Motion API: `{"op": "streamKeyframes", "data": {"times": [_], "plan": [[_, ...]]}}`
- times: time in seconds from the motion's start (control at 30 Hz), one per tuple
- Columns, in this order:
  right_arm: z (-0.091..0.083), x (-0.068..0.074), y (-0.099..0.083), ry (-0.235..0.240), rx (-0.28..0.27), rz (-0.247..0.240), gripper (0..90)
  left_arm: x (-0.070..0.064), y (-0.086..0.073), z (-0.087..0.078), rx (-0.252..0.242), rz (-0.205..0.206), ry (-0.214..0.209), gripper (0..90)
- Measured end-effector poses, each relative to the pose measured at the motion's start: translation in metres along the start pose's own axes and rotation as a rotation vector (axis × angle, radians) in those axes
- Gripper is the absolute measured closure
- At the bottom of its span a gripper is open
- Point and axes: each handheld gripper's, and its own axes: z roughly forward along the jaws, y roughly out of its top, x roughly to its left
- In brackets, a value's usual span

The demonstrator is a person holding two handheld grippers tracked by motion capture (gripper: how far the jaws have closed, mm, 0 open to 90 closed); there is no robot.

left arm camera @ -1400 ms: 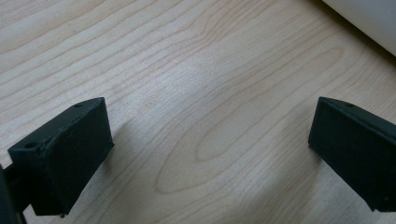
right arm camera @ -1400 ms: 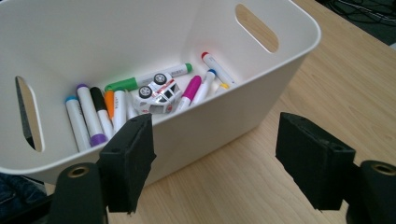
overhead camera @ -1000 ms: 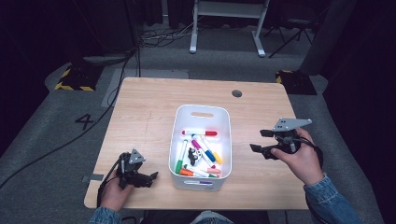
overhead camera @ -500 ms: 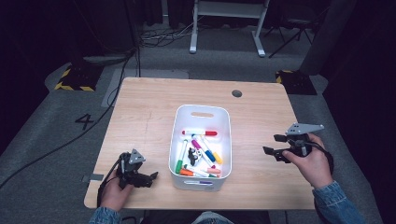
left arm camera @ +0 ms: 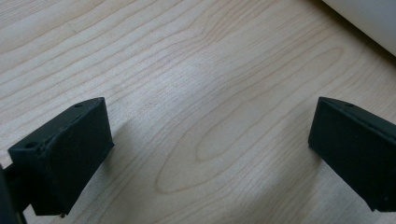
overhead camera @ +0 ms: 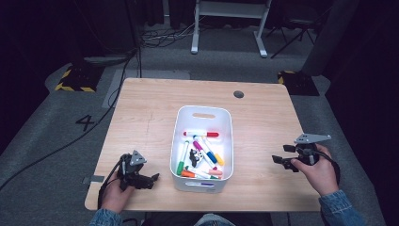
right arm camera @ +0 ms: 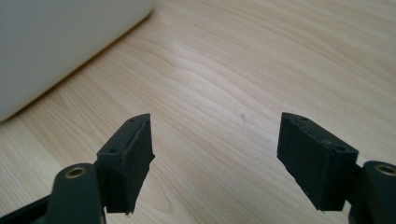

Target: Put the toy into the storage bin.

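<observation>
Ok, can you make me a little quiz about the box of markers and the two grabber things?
1. True or false: the white box holds markers.
2. Which gripper is nearer the box: A) left gripper B) right gripper?
3. Fill in: both grippers have their jaws ____ with only bare table between them.

Key: 1 true. 2 A: the left gripper sits closer to the box's side, and the right gripper is farther off near the table's right edge. 3 open, as the left gripper view and right gripper view show.
</observation>
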Motion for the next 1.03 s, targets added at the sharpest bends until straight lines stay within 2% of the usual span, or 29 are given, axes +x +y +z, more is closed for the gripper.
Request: {"op": "streamKeyframes", "data": {"times": [0.27, 0.43, 0.53, 0.6, 0.67, 0.7, 0.77, 0.97, 1.03], "plan": [[0.017, -0.01, -0.03, 0.004, 0.045, 0.027, 26.6, 0.0, 0.0, 0.0, 0.0, 0.0, 0.0, 0.0], [0.024, -0.015, -0.046, -0.011, 0.067, 0.042, 25.8, 0.0, 0.0, 0.0, 0.0, 0.0, 0.001, 0.0], [0.027, -0.017, -0.056, -0.037, 0.072, 0.035, 22.9, 0.0, 0.0, 0.0, 0.0, 0.001, 0.001, 0.0], [0.028, -0.018, -0.06, -0.044, 0.054, 0.029, 21.1, 0.0, 0.0, 0.0, 0.0, -0.001, -0.001, 0.0], [0.028, -0.019, -0.065, -0.074, 0.029, 0.009, 20.6, 0.0, 0.0, 0.0, 0.0, 0.0, 0.0, 0.0], [0.029, -0.017, -0.068, -0.1, 0.008, 0.006, 15.2, 0.0, 0.0, 0.0, 0.0, 0.0, 0.0, 0.0], [0.034, -0.016, -0.073, -0.113, -0.042, -0.002, 7.8, 0.0, 0.0, 0.0, 0.0, -0.001, 0.0, 0.0], [0.035, -0.016, -0.072, -0.107, -0.031, -0.015, 5.4, 0.0, 0.0, 0.0, 0.002, 0.0, -0.001, 0.0], [0.037, -0.015, -0.071, -0.107, -0.032, -0.005, 3.5, 0.0, 0.0, 0.0, -0.001, -0.001, 0.007, 0.0]]}}
